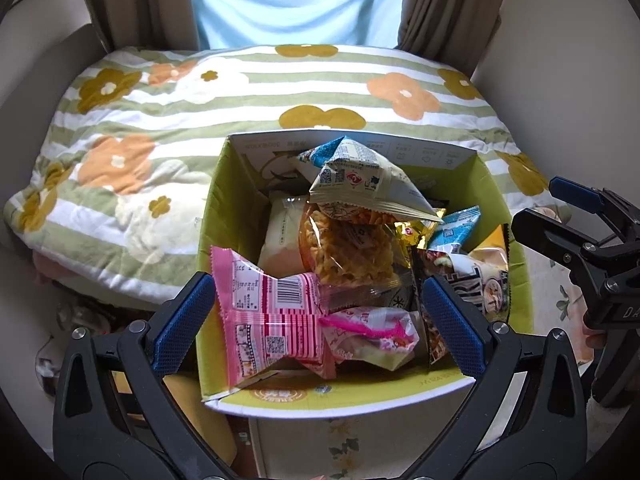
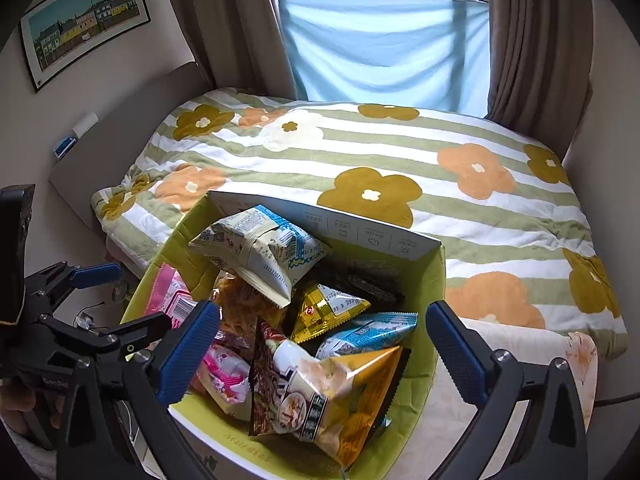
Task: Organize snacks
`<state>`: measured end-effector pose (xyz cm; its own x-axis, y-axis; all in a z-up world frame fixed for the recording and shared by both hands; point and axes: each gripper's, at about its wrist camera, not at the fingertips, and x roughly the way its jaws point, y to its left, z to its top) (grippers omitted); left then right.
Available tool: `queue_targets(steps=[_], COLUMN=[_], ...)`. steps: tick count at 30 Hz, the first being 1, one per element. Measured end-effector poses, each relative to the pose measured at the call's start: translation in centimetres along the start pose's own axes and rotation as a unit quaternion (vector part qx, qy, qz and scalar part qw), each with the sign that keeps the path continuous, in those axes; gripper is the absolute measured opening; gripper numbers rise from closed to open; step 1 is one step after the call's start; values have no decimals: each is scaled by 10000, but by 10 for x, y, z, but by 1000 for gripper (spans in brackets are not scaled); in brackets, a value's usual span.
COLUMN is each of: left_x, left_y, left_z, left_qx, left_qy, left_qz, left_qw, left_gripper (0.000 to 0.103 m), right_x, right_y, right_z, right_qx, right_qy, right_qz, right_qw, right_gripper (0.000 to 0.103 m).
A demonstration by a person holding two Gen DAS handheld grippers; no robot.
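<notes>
An open green cardboard box [image 1: 224, 184] [image 2: 434, 280] stands by the bed, full of snack packets. A pink striped packet [image 1: 264, 312] [image 2: 176, 300] lies at its near left. A pale cream-and-blue packet [image 1: 360, 180] [image 2: 256, 248] sits on top. A clear bag of orange twists [image 1: 352, 252], a gold packet [image 2: 328, 308], a light blue packet [image 2: 368, 334] and a yellow noodle packet [image 2: 340, 396] lie inside. My left gripper [image 1: 320, 320] is open over the box's near side, its fingers either side of the pink packet. My right gripper [image 2: 324, 352] is open above the box, holding nothing.
A bed with a green-striped flower quilt [image 1: 280, 88] [image 2: 400, 160] lies behind the box. Brown curtains [image 2: 532, 40] and a light blue cloth [image 2: 384, 40] hang at the window. A framed picture [image 2: 84, 20] hangs on the left wall.
</notes>
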<state>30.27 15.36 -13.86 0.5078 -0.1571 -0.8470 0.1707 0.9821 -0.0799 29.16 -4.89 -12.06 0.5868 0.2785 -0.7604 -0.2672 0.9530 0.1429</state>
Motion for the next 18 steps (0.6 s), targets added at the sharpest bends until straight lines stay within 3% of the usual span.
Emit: queue_targets(steps=[5,10,18], left_x=[-32,-79,-160], left_y=[-10,-23,-48], left_z=[-2,-9,-40], left_qx=[103,159,-84], left_qy=[-297,-838,-1742], left_qz=[-22,-55,-347], left_qw=[9995,9963,9841], left_gripper=[103,103,103], right_x=[-38,-92,-180], right_y=[4,5,0], right_z=[-8,-16,-47], right_qx=[142,334,547], right_qy=[-316,-767,-1488], right_qz=[-193,-468,-1021], right_qw=[9992,9954,9821], right_gripper=[103,103,103])
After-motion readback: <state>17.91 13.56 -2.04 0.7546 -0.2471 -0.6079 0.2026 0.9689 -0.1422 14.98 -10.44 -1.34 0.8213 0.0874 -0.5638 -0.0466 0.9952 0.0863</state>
